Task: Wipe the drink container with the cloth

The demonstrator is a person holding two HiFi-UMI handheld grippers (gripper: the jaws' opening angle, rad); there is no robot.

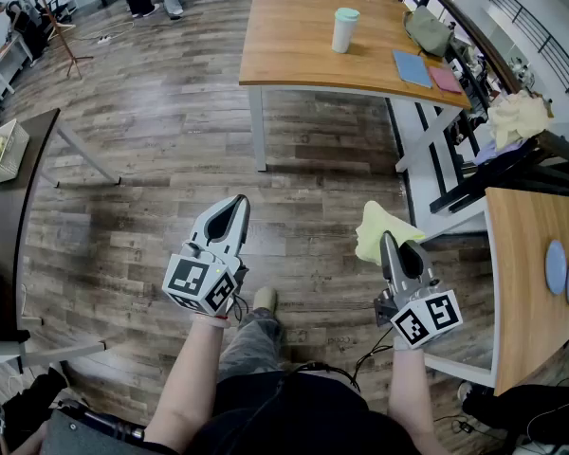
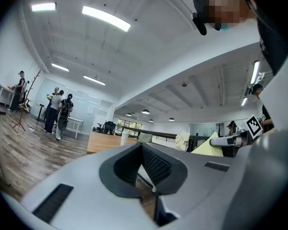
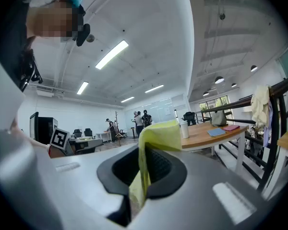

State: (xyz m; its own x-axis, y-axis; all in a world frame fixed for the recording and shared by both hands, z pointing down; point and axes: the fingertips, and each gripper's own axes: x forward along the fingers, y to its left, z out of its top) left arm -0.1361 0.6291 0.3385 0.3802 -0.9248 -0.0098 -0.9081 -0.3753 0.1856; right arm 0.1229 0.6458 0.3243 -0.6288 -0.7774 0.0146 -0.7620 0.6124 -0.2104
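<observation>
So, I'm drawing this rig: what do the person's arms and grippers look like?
Left gripper and right gripper are alike: grey tapered shells, black ribbed pads inside, each ending in a white cube with black square markers. A black cable trails from the right one. Forearms are bare, no sleeves in view.

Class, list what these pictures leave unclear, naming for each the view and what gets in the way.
Cup: head view, too small to show any dirt or contents.
Cloth: right gripper view, lower part hidden inside the right tongs.
Blue discs: head view, cut off by the right edge, count unclear.
</observation>
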